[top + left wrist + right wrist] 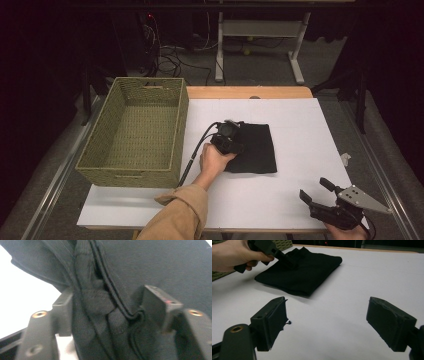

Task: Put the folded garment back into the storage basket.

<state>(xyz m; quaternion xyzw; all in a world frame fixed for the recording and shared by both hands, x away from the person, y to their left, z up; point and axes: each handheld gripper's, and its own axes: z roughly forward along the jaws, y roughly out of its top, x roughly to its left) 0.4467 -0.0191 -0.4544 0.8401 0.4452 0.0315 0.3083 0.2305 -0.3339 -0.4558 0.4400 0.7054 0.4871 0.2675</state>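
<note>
- So, high view first: a folded black cloth (255,148) lies flat on the white table (300,130), roughly in the middle, its long side running away from the person toward the far edge.
- The left gripper (231,141) sits at the cloth's left edge, held by the left hand (214,161). A woven basket (136,131) stands just left of it, near but not touching the cloth.
- The right gripper (316,191) is down at the near right corner, well apart from the cloth, with bare table between them.
- Left gripper view: the jaws are clamped on a bunched fold of the cloth (100,305), with a stitched hem running up between them.
- Right gripper view: the jaws are wide apart over bare table with nothing in them. The cloth (307,272) lies ahead and to the left, one corner pointing right, with the left hand (234,255) at its far-left edge.
</note>
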